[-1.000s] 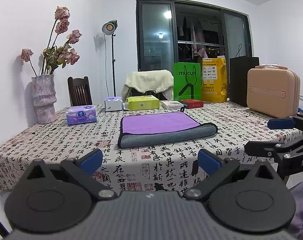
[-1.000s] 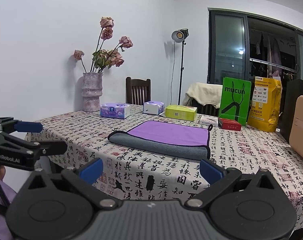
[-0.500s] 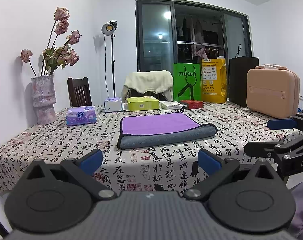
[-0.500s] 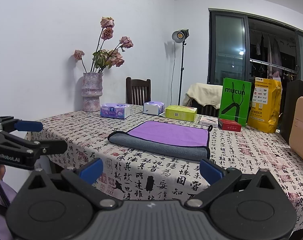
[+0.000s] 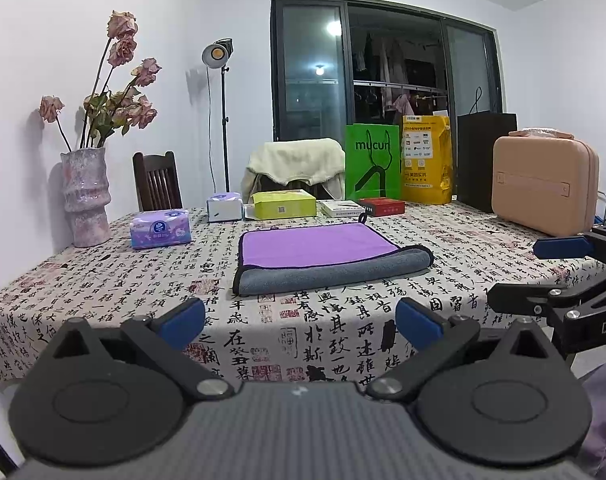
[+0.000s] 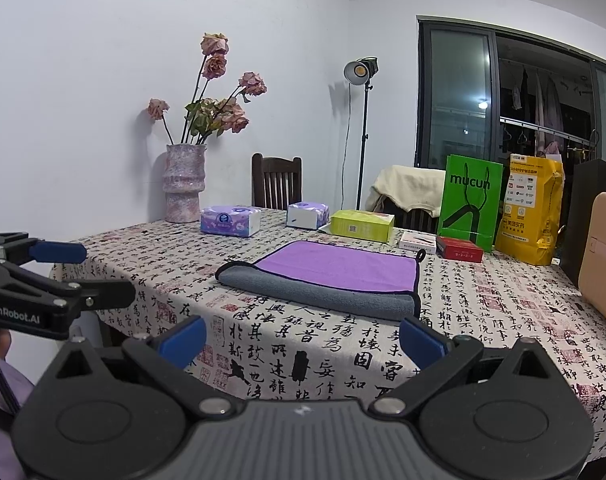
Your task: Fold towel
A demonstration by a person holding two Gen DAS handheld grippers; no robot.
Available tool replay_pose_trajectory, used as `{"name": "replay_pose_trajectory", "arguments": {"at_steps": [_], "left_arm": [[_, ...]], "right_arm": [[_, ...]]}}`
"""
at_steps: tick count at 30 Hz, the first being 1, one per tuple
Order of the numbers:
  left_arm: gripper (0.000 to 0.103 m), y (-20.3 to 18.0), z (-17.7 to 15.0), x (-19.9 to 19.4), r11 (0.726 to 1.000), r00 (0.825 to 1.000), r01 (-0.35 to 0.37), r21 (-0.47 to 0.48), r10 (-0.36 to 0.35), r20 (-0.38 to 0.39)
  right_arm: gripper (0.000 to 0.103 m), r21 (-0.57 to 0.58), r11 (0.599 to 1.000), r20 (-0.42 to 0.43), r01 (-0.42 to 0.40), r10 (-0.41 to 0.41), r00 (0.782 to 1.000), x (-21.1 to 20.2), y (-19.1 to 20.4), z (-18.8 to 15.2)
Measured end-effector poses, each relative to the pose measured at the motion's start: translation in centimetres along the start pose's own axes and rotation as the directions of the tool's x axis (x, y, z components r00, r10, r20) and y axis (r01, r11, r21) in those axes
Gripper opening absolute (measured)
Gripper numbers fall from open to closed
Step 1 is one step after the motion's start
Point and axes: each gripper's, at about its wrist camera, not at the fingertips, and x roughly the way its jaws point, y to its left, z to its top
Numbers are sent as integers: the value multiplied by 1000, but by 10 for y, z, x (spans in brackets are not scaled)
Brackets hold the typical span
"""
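Observation:
A purple towel with a grey underside (image 5: 323, 250) lies folded on the table, its grey fold facing me; it also shows in the right wrist view (image 6: 335, 270). My left gripper (image 5: 301, 322) is open and empty, held back off the table's near edge. My right gripper (image 6: 301, 336) is open and empty, also short of the near edge. Each gripper shows in the other's view: the right gripper at the right (image 5: 559, 280), the left gripper at the left (image 6: 55, 276).
The table (image 5: 103, 280) has a calligraphy-print cloth. A vase of dried roses (image 5: 86, 196), tissue packs (image 5: 161, 229), boxes (image 5: 285, 204), green (image 5: 373, 168) and yellow (image 5: 427, 160) bags and a beige case (image 5: 543, 188) line its back and right side. A chair (image 5: 157, 182) stands behind.

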Motion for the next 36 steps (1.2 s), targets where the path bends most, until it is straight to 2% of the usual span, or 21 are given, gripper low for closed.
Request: {"name": "replay_pose_trajectory", "arguments": {"at_steps": [36], "left_arm": [[103, -1, -3, 3, 1000, 1000, 5, 2, -5, -4]], "right_arm": [[103, 5, 1000, -1, -1, 1, 1000, 3, 0, -2]]}}
